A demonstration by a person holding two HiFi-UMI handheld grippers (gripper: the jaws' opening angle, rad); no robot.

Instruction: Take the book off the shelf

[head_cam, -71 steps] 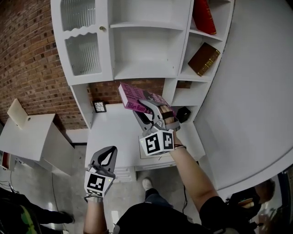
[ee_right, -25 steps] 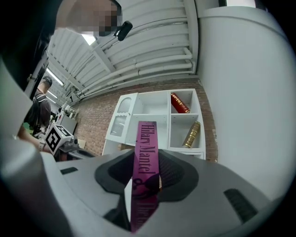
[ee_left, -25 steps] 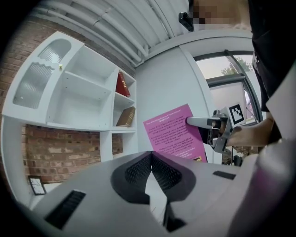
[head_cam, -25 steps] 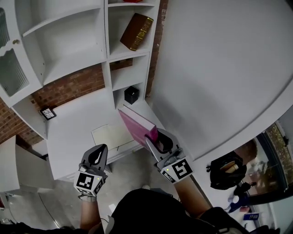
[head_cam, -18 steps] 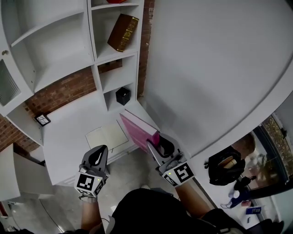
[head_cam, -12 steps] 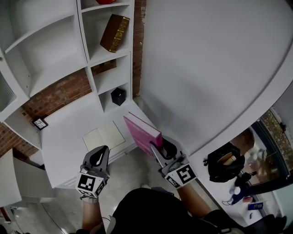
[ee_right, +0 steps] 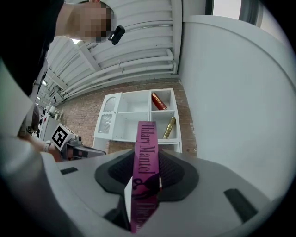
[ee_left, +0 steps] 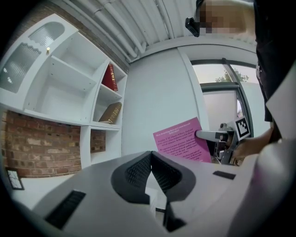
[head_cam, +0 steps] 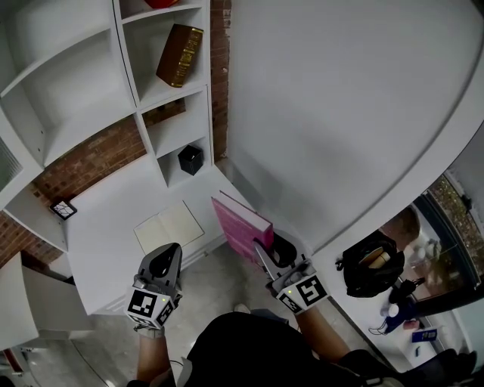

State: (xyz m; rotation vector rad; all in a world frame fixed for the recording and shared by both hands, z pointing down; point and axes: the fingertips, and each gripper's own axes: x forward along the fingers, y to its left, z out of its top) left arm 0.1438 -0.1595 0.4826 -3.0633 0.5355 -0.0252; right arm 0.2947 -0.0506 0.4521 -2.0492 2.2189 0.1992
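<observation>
A pink book (head_cam: 240, 227) stands on edge in my right gripper (head_cam: 260, 246), which is shut on its lower corner, over the front edge of the white desk (head_cam: 106, 242). In the right gripper view its spine (ee_right: 145, 152) runs up between the pads. The white shelf unit (head_cam: 144, 91) is well beyond it. My left gripper (head_cam: 172, 249) hovers to the left, level with the right one, jaws together and nothing in them. From the left gripper view I see the book's back cover (ee_left: 182, 141) and the right gripper (ee_left: 217, 135) holding it.
A brown book (head_cam: 180, 54) and a red one (head_cam: 162, 3) sit in the shelf's right column, with a small black box (head_cam: 190, 159) in a low cubby. An open notebook (head_cam: 169, 227) lies on the desk. A white wall (head_cam: 340, 113) is close on the right.
The right gripper has carried the pink book away from the shelf, back and down to the desk's front edge. The left gripper has drifted sideways alongside it, still shut.
</observation>
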